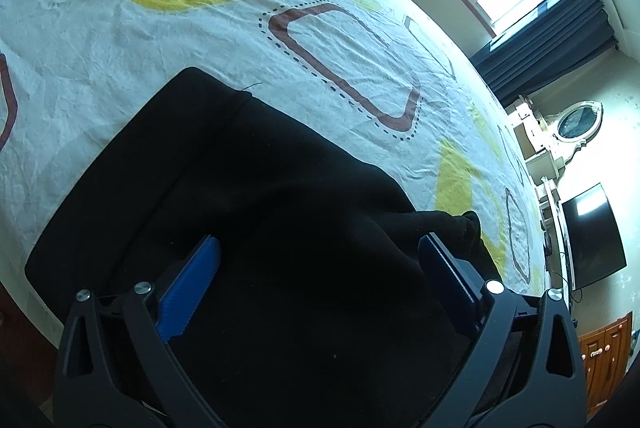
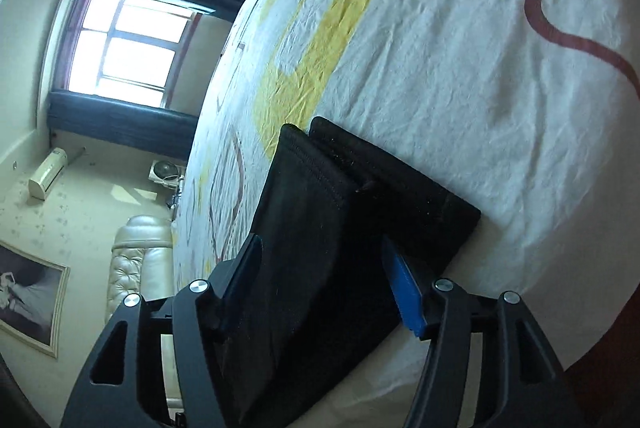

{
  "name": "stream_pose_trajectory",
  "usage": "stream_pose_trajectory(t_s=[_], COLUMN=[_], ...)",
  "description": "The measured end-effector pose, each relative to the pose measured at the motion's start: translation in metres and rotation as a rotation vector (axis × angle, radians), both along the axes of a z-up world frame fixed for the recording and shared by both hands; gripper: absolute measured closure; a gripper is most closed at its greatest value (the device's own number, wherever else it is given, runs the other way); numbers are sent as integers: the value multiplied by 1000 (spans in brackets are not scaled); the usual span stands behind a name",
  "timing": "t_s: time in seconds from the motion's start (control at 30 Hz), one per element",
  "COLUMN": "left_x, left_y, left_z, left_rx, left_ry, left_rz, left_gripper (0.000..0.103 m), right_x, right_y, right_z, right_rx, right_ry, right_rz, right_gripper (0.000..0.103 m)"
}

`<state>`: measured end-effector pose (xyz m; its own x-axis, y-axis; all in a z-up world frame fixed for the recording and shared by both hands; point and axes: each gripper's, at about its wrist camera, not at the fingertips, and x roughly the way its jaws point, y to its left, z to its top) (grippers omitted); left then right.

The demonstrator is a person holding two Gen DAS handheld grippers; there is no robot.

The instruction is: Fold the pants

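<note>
— Nearest to us in the left wrist view are the fingers (image 1: 188, 292) of our left gripper (image 1: 320, 268), spread wide, with the black pants (image 1: 248, 196) filling the gap between them. What do we make of the grip?

— We see the blue pads standing apart with cloth lying under and between them, but neither pad presses on it. So we hold nothing there.

— And the right gripper (image 2: 320, 276)?

— Its fingers (image 2: 406, 298) also stand apart. The pants (image 2: 360, 196) run up between them from below the camera, and we see open space on both sides of the cloth.

— Where do the pants lie?

— On the bed (image 1: 120, 48), near its edge, over the white sheet printed with yellow and brown rounded squares. In the right wrist view we see them folded, a stitched hem on top and another layer showing beside it. In the left view they form a broad dark slab, with a small bunched bit near the right finger.

— Anything else around us?

— A bright window (image 2: 120, 44) with dark curtains (image 1: 560, 40), a dark screen (image 1: 592, 236) on the wall, and a padded headboard (image 2: 140, 256).
</note>
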<state>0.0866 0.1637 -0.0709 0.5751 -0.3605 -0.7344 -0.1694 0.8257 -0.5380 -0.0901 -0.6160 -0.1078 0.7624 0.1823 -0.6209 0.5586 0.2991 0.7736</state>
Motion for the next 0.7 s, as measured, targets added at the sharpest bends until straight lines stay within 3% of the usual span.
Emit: stream_pose_trajectory(t_s=[0.07, 0.13, 0.17, 0.2, 0.23, 0.3, 0.4, 0.5, 0.63, 0.7], left_x=[0, 0, 0, 1, 0, 0, 0, -2, -3, -3], left_y=[0, 0, 0, 0, -1, -1, 0, 1, -2, -3], left_z=[0, 0, -1, -1, -1, -1, 0, 1, 3, 3], left_rx=[-1, -2, -3, -3, 0, 3, -3, -15, 0, 6], left_ry=[0, 1, 1, 0, 2, 3, -4, -11, -10, -6], left_rz=[-1, -1, -1, -2, -2, -2, 0, 2, -10, -13], left_gripper=[4, 4, 3, 3, 3, 2, 2, 2, 2, 2], right_x=[4, 7, 8, 10, 12, 9, 1, -12, -28, -36], right_y=[2, 3, 4, 4, 5, 5, 6, 5, -3, -4], right_z=[-1, -5, -8, -12, -15, -16, 10, 34, -1, -24], right_rx=[-6, 8, 19, 26, 28, 41, 18, -48, -23, 46], right_ry=[-30, -25, -15, -1, 20, 15, -63, -63, 54, 37], right_rz=[2, -3, -12, -18, -11, -23, -46, -37, -40, -74], right_gripper=[43, 51, 61, 82, 90, 96, 97, 97, 97, 98])
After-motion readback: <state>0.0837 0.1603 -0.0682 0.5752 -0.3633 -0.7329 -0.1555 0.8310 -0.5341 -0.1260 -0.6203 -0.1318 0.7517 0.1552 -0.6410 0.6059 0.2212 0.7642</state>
